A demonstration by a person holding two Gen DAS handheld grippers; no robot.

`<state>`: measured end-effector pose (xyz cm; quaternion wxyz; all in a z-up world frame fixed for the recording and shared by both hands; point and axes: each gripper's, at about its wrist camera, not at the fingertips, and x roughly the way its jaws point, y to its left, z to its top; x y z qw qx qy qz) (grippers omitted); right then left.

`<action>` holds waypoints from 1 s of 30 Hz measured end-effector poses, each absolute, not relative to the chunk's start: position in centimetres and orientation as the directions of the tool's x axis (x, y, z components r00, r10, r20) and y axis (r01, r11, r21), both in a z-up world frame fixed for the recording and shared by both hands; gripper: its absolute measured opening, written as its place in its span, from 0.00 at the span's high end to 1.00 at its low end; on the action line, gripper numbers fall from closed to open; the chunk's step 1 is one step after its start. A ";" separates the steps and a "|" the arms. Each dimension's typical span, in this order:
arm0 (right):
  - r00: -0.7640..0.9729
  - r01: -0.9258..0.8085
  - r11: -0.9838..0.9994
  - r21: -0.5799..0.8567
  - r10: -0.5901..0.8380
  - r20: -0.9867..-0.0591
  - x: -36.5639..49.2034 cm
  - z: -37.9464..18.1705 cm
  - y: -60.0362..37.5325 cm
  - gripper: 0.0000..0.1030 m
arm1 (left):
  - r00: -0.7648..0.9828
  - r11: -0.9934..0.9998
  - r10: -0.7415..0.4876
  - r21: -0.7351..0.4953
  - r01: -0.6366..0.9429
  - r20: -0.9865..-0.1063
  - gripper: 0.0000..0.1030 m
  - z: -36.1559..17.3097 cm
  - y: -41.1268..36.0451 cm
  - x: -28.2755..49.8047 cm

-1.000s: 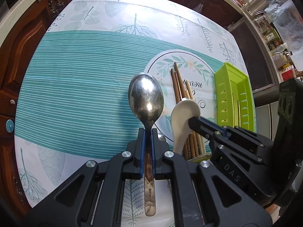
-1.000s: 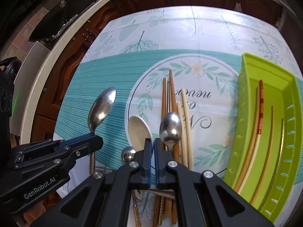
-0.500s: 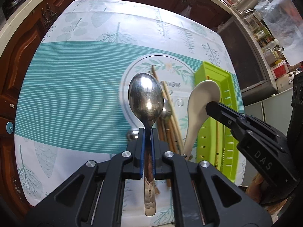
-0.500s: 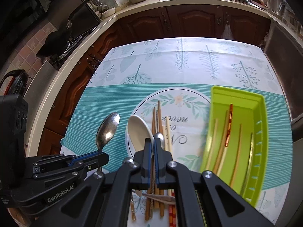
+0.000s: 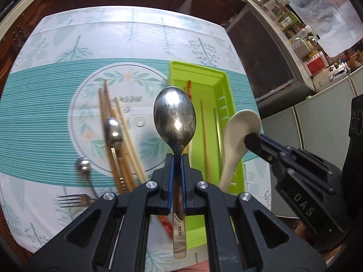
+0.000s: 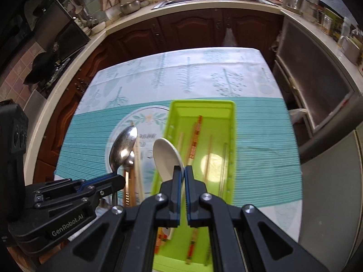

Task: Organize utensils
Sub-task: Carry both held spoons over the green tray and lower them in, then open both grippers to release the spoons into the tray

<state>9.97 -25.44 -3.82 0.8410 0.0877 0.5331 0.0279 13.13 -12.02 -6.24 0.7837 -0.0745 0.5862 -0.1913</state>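
My left gripper (image 5: pixel 177 158) is shut on the handle of a steel spoon (image 5: pixel 174 117) and holds it above the left edge of the green tray (image 5: pixel 223 77). My right gripper (image 6: pixel 183 170) is shut on a white ceramic spoon (image 6: pixel 168 158), held above the tray (image 6: pixel 231 136); the spoon also shows in the left wrist view (image 5: pixel 240 129). The tray holds several chopsticks (image 6: pixel 196 133). On the tablecloth left of the tray lie more chopsticks (image 5: pixel 118 131), a steel spoon (image 5: pixel 113 131), a small spoon (image 5: pixel 82 170) and a fork (image 5: pixel 72 200).
The table has a teal and white leaf-print cloth (image 6: pixel 261 136). Dark wooden cabinets (image 6: pixel 192 29) and a worktop with a sink run behind it. A dark appliance (image 6: pixel 317 86) stands to the right of the table.
Both grippers have lifted and moved right with their spoons, from over the utensil pile to over the green tray.
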 end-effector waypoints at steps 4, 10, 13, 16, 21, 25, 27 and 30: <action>0.405 0.082 0.984 0.161 0.114 -0.907 9.8 -5.0 -27.2 0.98 | 0.221 0.906 -0.403 -0.353 0.235 -0.888 0.97 -7.3 -14.7 13.3; 0.380 0.119 0.980 0.157 0.102 -0.919 9.8 -6.7 -28.9 0.98 | 0.211 0.906 -0.392 -0.336 0.257 -0.895 0.97 -9.5 -17.7 14.0; 0.360 0.113 0.981 0.156 0.106 -0.927 10.0 -7.6 -29.1 0.98 | 0.210 0.914 -0.376 -0.324 0.245 -0.902 0.97 -10.7 -18.1 14.4; 0.339 0.102 0.983 0.151 0.108 -0.935 10.1 -8.6 -28.7 0.98 | 0.202 0.924 -0.351 -0.302 0.236 -0.914 0.97 -11.9 -18.2 14.7; 0.307 0.095 0.984 0.148 0.112 -0.945 10.4 -9.8 -27.9 0.97 | 0.177 0.933 -0.330 -0.292 0.211 -0.927 0.96 -13.4 -17.5 14.7; 0.297 0.105 0.981 0.163 0.126 -0.946 10.6 -10.1 -27.9 0.93 | 0.205 0.928 -0.334 -0.282 0.244 -0.920 0.96 -12.4 -17.1 14.2; 0.296 0.107 0.981 0.159 0.121 -0.948 10.6 -10.1 -27.9 0.92 | 0.214 0.924 -0.333 -0.272 0.269 -0.918 0.96 -11.7 -17.0 13.7; 0.299 0.100 0.980 0.174 0.137 -0.944 10.2 -9.9 -27.6 0.92 | 0.222 0.920 -0.326 -0.254 0.297 -0.919 0.91 -10.8 -16.7 13.0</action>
